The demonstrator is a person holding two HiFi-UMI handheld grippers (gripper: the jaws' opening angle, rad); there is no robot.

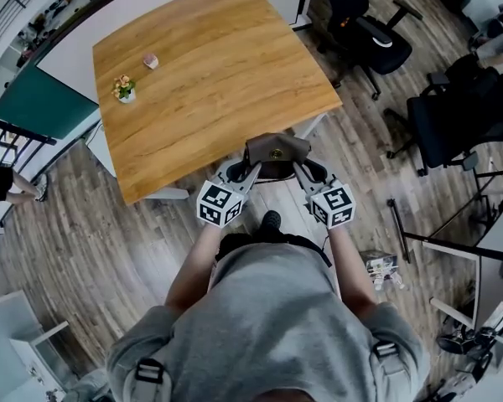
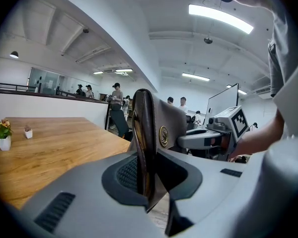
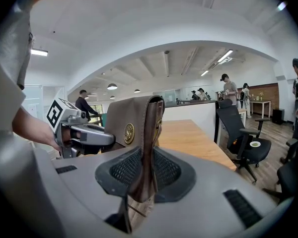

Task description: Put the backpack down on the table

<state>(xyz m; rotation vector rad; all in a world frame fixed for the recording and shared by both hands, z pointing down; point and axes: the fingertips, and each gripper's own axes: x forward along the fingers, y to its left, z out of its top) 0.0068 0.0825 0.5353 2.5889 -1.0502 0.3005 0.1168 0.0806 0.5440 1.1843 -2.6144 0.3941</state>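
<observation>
Head view, backpack clamped between fingers of left gripper, right gripper

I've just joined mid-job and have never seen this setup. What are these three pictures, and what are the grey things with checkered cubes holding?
There is no robot arm here: a person holds a two-jaw tool in each hand. The head view looks down from a camera on the person's head. The other two views come from a camera riding on each tool, looking along its jaws. The checkered cubes are part of the tools.

The left tool and right tool are each clamped on a side of the brown backpack. It is held up at the near edge of the wooden table, not yet on it. On the table's far-left part sit a small potted plant and a small pink object.
</observation>
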